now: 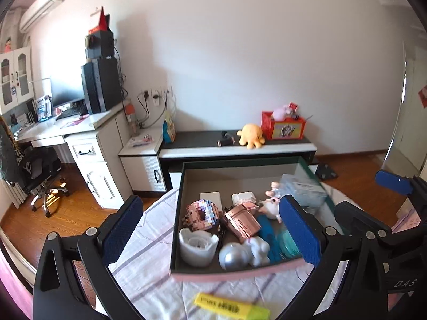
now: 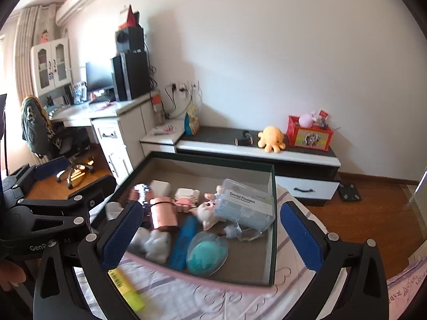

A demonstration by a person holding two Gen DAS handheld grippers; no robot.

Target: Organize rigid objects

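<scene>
Both tongs released and empty, left tongs (image 1: 210, 233) and right tongs (image 2: 212, 236) over toy-filled box (image 2: 271, 229), yellow highlighter (image 1: 230, 307) near on bedsheet (image 1: 157, 240).

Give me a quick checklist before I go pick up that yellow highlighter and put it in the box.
1. Left claw open: ok, jaws spread wide, nothing between them.
2. Right claw open: ok, also empty.
3. Yellow highlighter reachable: ok, lying flat on the striped cloth just outside the pink front edge of the box.
4. Nothing lying on the highlighter: ok in the left wrist view; in the right wrist view its far end is hidden behind a claw finger.
5. Free room in the box: ok, bare floor shows near the front right corner beside the teal brush.
6. Claws apart from each other: ok, the left claw sits off to the side.
</scene>
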